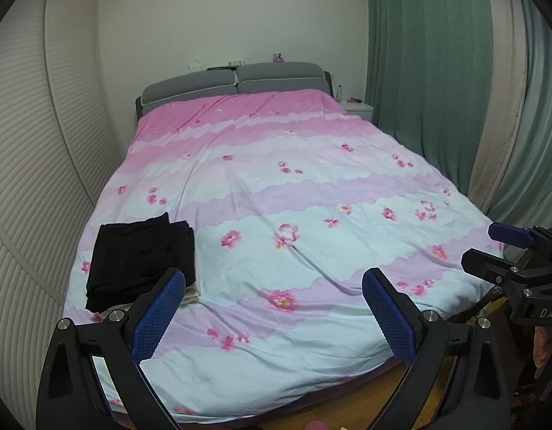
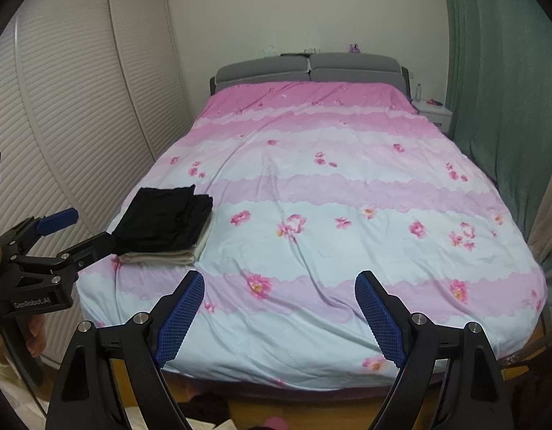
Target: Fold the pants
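Black pants (image 2: pixel 165 216) on cream cloth (image 2: pixel 161 256); pink, lilac and pale-blue flowered bedspread (image 2: pixel 347 193); green curtain (image 1: pixel 430 64).

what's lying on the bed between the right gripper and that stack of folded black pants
Nothing but bare floral duvet. The right wrist view shows the open right gripper apart from the black pants, which sit on a cream garment.

One bed (image 2: pixel 312 193) is seen, with two folded garments stacked near left: black pants (image 2: pixel 165 218) over one cream piece (image 2: pixel 161 256). Two grippers (image 2: pixel 279 315) (image 1: pixel 274 317), one bottle (image 2: pixel 418 91).

Headboard trinket (image 1: pixel 278 57) too small
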Demonstrator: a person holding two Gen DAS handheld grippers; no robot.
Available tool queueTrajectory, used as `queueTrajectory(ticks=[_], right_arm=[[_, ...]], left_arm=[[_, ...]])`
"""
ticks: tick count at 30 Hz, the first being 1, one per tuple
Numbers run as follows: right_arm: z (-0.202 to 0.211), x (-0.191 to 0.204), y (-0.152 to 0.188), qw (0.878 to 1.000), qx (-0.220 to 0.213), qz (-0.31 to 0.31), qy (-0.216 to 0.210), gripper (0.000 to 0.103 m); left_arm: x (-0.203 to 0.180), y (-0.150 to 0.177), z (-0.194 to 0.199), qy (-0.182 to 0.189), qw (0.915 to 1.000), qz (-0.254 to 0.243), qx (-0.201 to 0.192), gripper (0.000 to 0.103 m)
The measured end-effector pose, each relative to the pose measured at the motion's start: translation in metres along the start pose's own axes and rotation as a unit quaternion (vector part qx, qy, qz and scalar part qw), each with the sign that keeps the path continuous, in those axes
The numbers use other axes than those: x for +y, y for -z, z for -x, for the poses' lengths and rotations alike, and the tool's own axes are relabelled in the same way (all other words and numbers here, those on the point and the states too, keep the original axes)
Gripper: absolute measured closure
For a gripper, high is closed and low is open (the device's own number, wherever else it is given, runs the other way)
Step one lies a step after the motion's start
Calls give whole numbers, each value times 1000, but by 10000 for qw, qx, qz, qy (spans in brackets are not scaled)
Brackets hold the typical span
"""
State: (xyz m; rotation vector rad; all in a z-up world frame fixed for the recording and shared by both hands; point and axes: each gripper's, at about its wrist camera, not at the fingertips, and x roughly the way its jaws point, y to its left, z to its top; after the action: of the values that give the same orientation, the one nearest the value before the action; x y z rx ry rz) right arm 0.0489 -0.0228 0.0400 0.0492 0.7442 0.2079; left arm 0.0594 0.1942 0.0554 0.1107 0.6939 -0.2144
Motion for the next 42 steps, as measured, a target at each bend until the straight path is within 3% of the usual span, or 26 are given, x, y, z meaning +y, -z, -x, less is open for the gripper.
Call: queueTrajectory(ticks=[9, 42], right_arm=[[22, -13, 5, 9998, -177, -117, 66, 16], [40, -16, 11, 9997, -178, -142, 91, 16]], left_arm=[[-11, -2, 5, 55, 10000, 7, 6, 2], [-22, 0, 24, 147, 9996, 22, -221, 0]])
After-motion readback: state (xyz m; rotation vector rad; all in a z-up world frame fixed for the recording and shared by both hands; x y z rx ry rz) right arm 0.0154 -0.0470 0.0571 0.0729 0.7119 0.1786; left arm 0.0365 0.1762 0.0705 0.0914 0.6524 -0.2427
